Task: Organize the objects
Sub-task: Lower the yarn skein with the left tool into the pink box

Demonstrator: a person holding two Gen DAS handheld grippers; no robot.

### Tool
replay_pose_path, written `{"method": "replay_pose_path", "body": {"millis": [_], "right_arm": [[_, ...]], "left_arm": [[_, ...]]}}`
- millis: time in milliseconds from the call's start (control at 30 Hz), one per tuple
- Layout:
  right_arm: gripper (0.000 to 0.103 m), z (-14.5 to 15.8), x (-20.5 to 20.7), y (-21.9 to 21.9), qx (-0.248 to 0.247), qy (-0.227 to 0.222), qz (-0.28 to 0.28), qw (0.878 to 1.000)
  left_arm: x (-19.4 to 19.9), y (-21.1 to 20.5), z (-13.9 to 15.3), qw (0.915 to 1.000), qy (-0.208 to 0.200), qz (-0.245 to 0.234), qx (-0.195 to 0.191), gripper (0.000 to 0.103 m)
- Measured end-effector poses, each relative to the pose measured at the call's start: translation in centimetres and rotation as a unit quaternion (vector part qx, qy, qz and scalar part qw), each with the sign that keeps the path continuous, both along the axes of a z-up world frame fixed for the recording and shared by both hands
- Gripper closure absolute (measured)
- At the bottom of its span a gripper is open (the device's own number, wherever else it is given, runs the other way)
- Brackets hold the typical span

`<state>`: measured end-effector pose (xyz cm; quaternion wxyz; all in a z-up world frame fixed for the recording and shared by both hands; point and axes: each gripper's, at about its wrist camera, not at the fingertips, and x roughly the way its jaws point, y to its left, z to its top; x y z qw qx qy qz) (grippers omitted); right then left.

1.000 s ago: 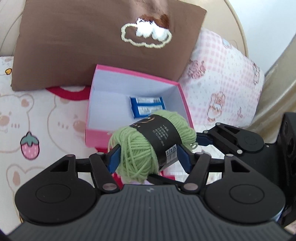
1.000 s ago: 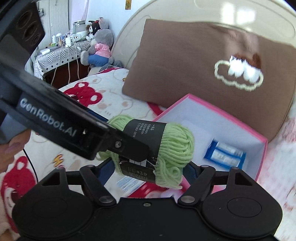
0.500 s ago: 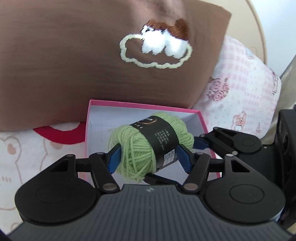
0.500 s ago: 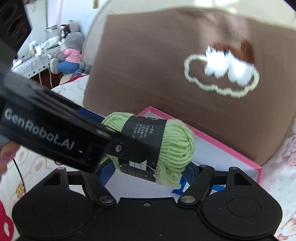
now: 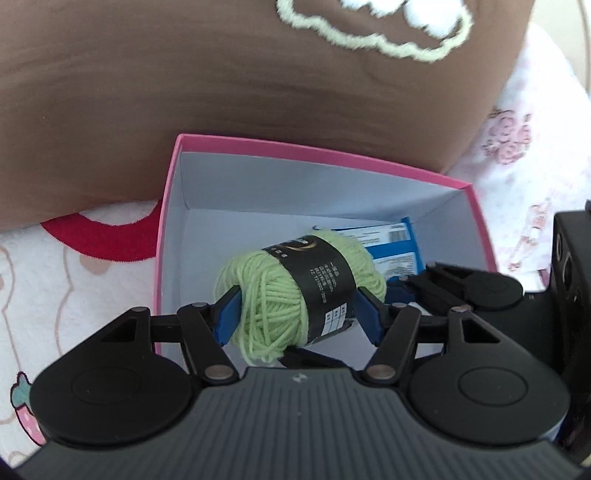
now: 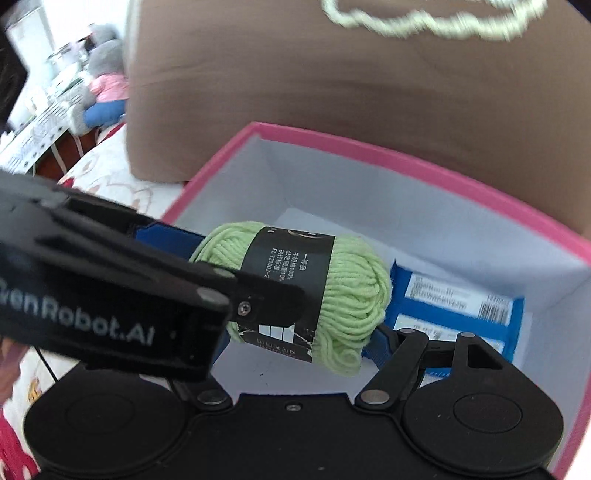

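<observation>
The green yarn ball [image 6: 314, 295] covers the left end of the blue packets [image 6: 458, 306] in the pink box [image 6: 369, 151], and their print is too smeared to read. The left gripper's body [image 6: 110, 295] crossing in front hides the right gripper's left finger, so can't tell if that one's actually touching the yarn. Behind the box, the brown pillow [image 5: 221, 74] has its cloud patch cut off at the top edge.

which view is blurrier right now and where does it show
Right wrist view: motion smear on the cloud embroidery and the plush toy; the yarn ball stays fairly sharp. Left wrist view: crisper, the yarn label legible, only the brown pillow slightly streaked.
</observation>
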<state>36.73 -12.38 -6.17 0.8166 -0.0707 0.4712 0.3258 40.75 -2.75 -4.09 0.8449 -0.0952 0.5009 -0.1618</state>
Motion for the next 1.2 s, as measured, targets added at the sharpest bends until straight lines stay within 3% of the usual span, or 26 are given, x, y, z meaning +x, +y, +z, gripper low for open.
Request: {"method": "replay_pose_path", "body": {"millis": [267,533,833,933,1000,1200], "right_arm": [[0.024,-2.0,1.3,-0.9,-0.006,0.051,-0.058,0.997],[0.025,-1.8,0.1,-1.3,-0.063,-0.002,-0.062,0.996],[0.02,-1.9,0.7,-1.8,-0.018,0.053,-0.079,0.995],[0.028,-1.5,0.5,-1.9,0.01,0.056,-0.078,0.995],[0.028,-1.3,0.3,-1.6,0.001,0.049,-0.077,0.996],[0.029,-0.4,0.1,-1.7,-0.033,0.005,-0.088,0.996]], "left_arm": [[1.2,-1.5,-1.0,0.9999,0.012,-0.003,0.001,0.041],[1.8,-2.1,-2.2,0.9991,0.019,0.004,-0.038,0.041],[1.8,-1.0,-1.3,0.9996,0.007,0.022,-0.015,0.041],[1.2,0.2,-0.1,0.9989,-0.008,0.031,-0.034,0.041],[0.9,0.4,0.3,0.9987,-0.015,0.024,-0.042,0.041],[0.9,-1.4,-0.7,0.9998,-0.006,0.001,-0.019,0.056]]}}
